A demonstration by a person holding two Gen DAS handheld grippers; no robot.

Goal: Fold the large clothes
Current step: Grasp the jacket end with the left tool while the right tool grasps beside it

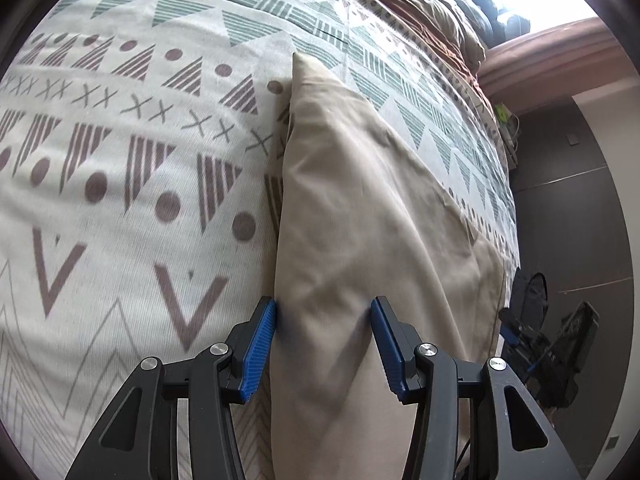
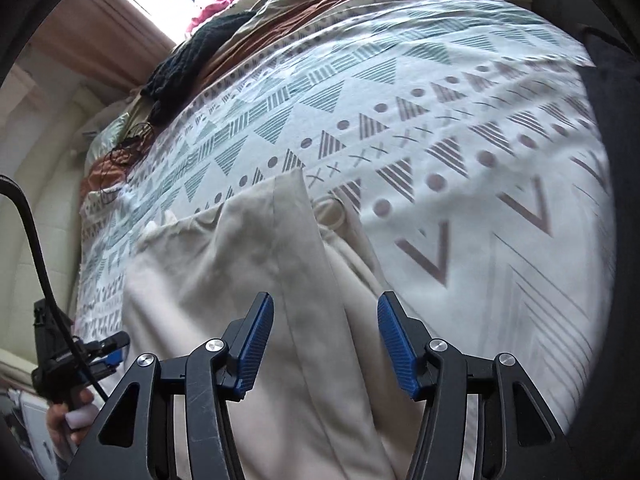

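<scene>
Left wrist view: the left gripper (image 1: 323, 322) hangs with jaws apart over the near end of the beige garment (image 1: 360, 208), blue pads level with a raised ridge of cloth; whether they press it I cannot tell. The garment lies lengthwise on the patterned bedspread (image 1: 120, 140), tapering to a far point. Right of that ridge, the right gripper (image 2: 326, 320) also stands open above the garment's folded layers, holding nothing. Judging by this, a lengthwise fold is in hand; next, each gripper must close on an edge and carry it across.
</scene>
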